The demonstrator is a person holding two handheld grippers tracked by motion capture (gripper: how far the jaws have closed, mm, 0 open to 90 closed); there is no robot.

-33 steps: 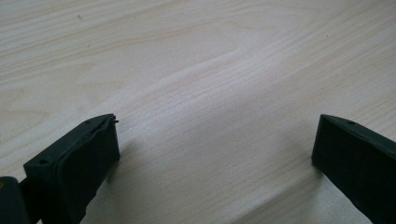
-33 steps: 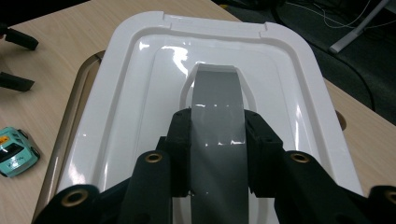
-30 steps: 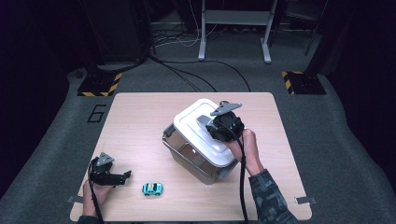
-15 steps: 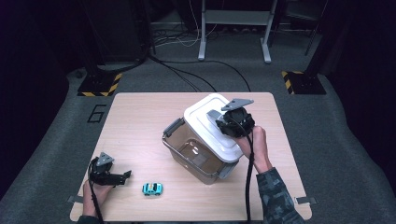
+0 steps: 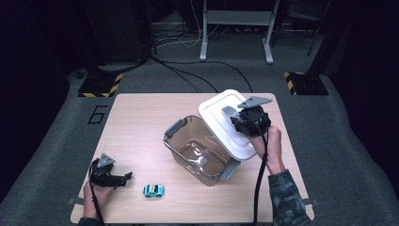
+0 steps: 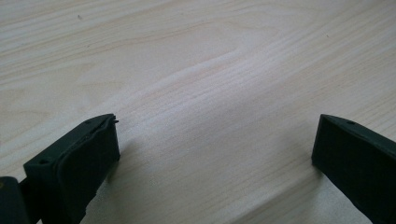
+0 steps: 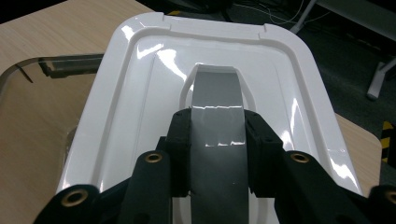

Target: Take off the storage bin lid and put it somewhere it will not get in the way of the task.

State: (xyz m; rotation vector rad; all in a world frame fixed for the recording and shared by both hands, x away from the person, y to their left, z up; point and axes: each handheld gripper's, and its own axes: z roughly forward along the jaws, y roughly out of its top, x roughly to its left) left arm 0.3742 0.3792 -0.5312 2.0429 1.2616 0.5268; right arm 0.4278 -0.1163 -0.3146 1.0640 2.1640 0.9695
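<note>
High view: right gripper (image 5: 243,123), clamped on the lid (image 5: 221,117) handle, has swung it off the box (image 5: 188,141); left gripper (image 5: 123,178) gapes empty.

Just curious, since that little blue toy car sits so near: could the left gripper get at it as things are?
Probably yes. The left gripper rests on the table with its jaws open and empty, pointing toward the toy car, and bare wood lies between them. The bin stands farther off, out of its way.
</note>
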